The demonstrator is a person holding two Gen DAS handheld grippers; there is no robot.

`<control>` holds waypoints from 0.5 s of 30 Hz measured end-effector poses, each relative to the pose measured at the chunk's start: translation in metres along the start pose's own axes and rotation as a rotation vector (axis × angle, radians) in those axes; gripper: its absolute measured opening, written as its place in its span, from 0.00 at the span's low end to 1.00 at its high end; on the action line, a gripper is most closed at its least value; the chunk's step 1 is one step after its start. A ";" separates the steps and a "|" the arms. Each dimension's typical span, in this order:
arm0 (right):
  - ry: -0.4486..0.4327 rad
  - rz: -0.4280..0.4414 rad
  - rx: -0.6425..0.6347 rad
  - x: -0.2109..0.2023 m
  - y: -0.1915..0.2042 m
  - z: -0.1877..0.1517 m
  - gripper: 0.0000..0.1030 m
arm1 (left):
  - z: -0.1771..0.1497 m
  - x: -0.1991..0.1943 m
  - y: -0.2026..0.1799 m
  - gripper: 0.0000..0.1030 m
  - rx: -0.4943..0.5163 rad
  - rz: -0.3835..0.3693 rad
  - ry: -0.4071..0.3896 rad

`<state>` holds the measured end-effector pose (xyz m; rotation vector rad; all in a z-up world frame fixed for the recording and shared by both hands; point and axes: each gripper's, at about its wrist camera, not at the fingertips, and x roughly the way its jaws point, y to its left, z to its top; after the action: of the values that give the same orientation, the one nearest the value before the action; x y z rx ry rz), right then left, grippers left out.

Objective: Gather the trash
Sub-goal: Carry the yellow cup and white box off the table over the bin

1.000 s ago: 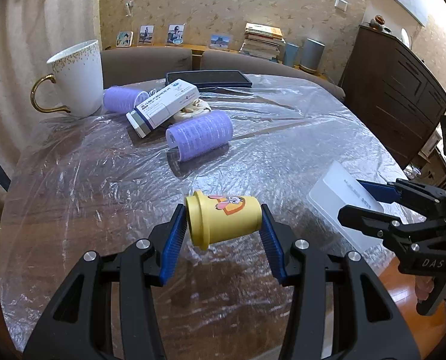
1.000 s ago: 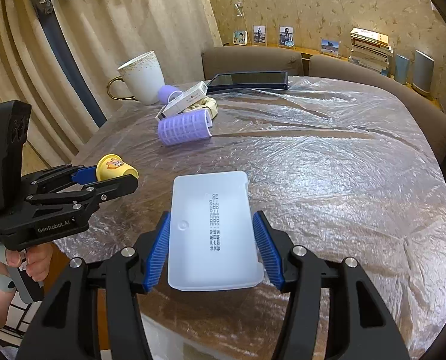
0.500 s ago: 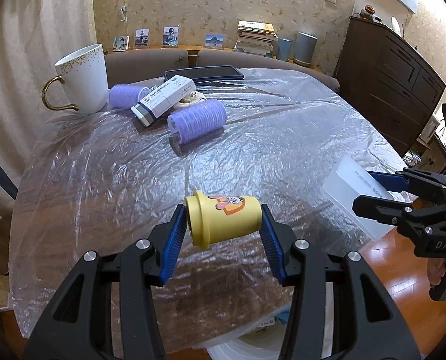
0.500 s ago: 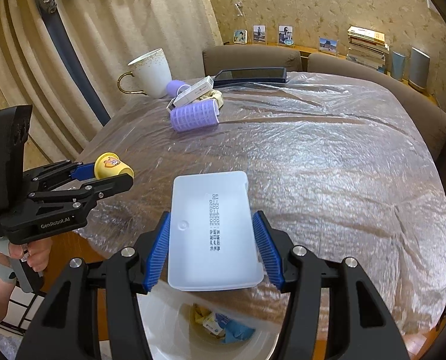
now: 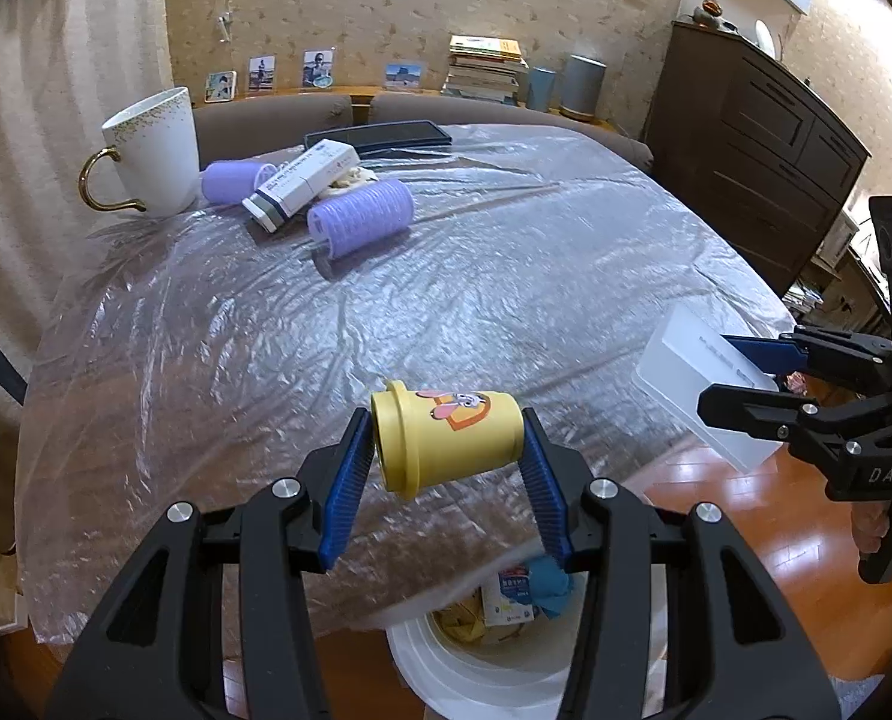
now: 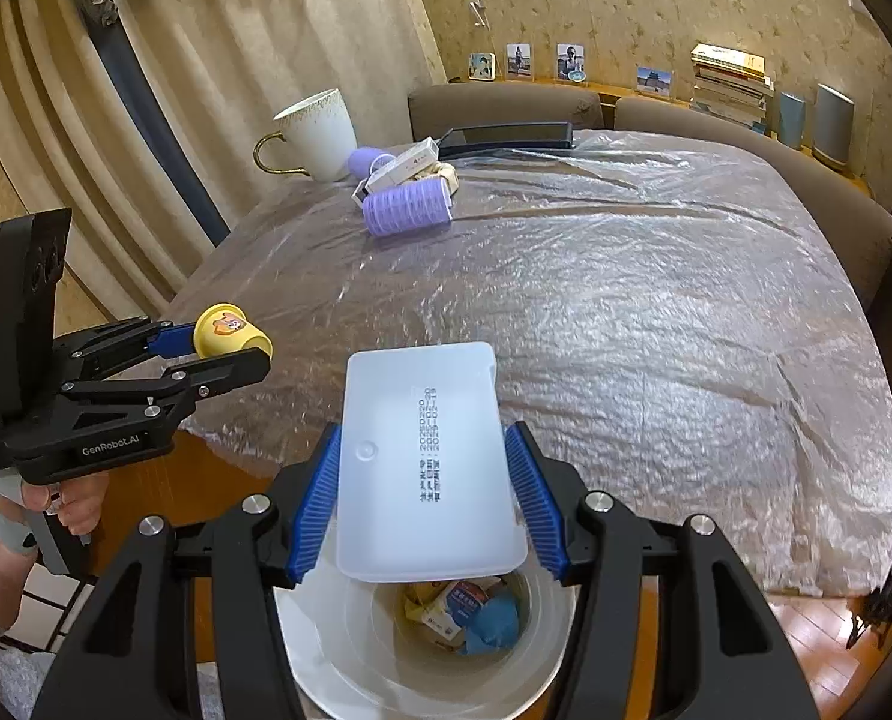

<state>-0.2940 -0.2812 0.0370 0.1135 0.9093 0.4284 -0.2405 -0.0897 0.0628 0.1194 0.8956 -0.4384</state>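
Note:
My left gripper [image 5: 446, 450] is shut on a small yellow cup [image 5: 446, 444] with a cartoon sticker, held sideways over the table's near edge. The same cup [image 6: 230, 330] and left gripper [image 6: 218, 351] show at the left of the right wrist view. My right gripper [image 6: 422, 480] is shut on a flat white plastic box [image 6: 422, 450] with printed text. That box [image 5: 704, 384] and right gripper [image 5: 746, 378] appear at the right of the left wrist view. Below both grippers stands a white bin [image 6: 350, 642] holding wrappers and blue trash, its rim [image 5: 422, 660] partly hidden by my fingers.
On the plastic-covered table [image 5: 476, 276] at the far left stand a white mug [image 5: 158, 150], two purple hair rollers [image 5: 362, 219], a white carton [image 5: 302, 180] and a dark tablet [image 5: 380, 135]. Sofa backs and a dark cabinet [image 5: 764, 150] lie beyond. A hand [image 6: 74, 498] holds the left gripper.
Both grippers have drawn back from the table with their objects still held. The table's edge and the white bin below have come into view.

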 end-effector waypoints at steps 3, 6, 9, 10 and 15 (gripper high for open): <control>0.006 0.001 0.004 -0.003 0.002 -0.005 0.53 | -0.005 -0.001 -0.004 0.48 0.006 -0.007 0.011; 0.014 0.005 0.007 -0.005 0.003 -0.010 0.53 | -0.010 -0.002 -0.007 0.48 0.011 -0.016 0.024; 0.024 0.002 0.006 -0.007 0.006 -0.016 0.53 | -0.015 -0.003 -0.010 0.48 0.013 -0.024 0.036; 0.027 -0.002 0.004 -0.007 0.006 -0.018 0.53 | -0.017 -0.003 -0.011 0.48 0.014 -0.026 0.039; 0.043 0.000 0.006 -0.008 0.009 -0.028 0.53 | -0.026 -0.003 -0.017 0.48 0.027 -0.040 0.059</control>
<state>-0.3231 -0.2784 0.0287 0.1101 0.9532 0.4290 -0.2683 -0.0963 0.0504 0.1400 0.9519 -0.4859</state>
